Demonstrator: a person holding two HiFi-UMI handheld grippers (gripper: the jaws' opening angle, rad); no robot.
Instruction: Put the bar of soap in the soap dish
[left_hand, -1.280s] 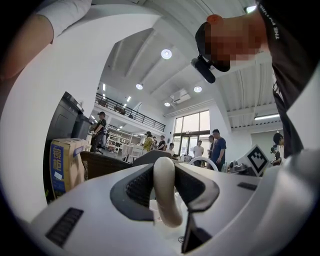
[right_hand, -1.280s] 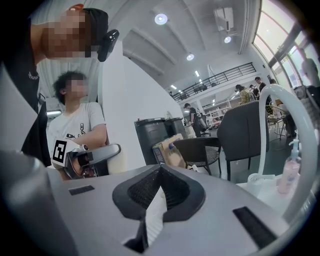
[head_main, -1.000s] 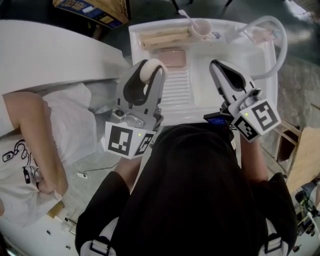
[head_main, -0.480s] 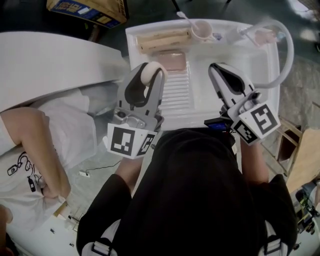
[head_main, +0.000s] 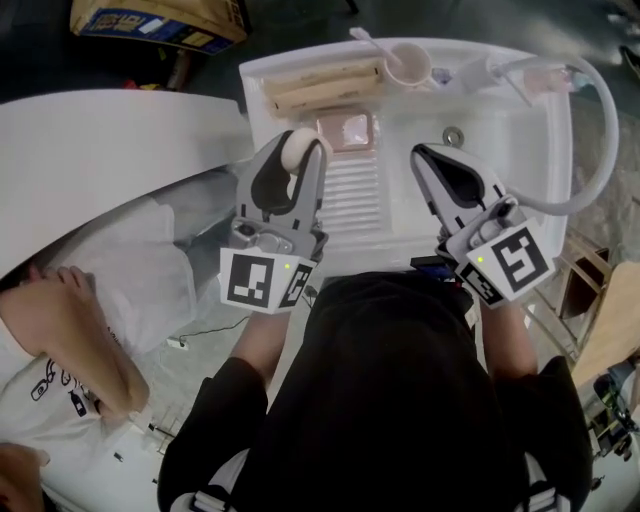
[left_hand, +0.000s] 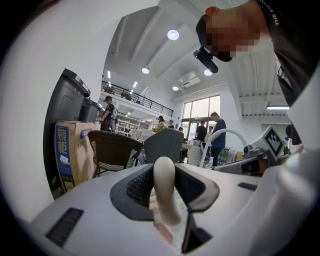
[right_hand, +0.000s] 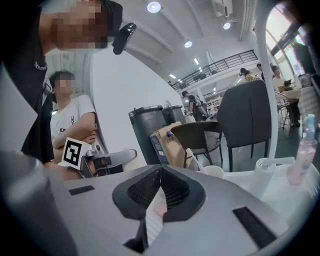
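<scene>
1. Head view: the left gripper (head_main: 299, 141) pinches the bar of soap (head_main: 295, 153) at its tips and holds it over the ribbed slope (head_main: 352, 190) of the white sink (head_main: 520, 150). The bar is just short of the pink soap dish (head_main: 345, 130), which sits at the top of that slope. If the jaws let go here, the bar likely lands on the ribs and slides down toward the person, missing the dish. The dish lies close under a wooden piece (head_main: 320, 83) on the back ledge. Overshooting could knock the bar against that piece or push the dish askew.

2. Left gripper view: the pale bar stands on edge between the dark pads, clamped across its thin side, with its rounded top poking above them. That is a narrow hold on a smooth, possibly slick thing. A hard squeeze or a quick tilt could make it pivot or squirt out before it is over the dish. A pinkish patch shows low in the gap behind the bar. It may be the dish, but I cannot tell for sure, so the bar itself likely blocks this camera's sight of the target.

3. Right gripper view: the right gripper (head_main: 428, 156) has its jaws pressed together at the tips with nothing between them, and it hangs idle over the basin. The main risk here is a stray drift into the pink cup (head_main: 408, 66) on the ledge or the hose (head_main: 598, 110) at the sink's side.
</scene>
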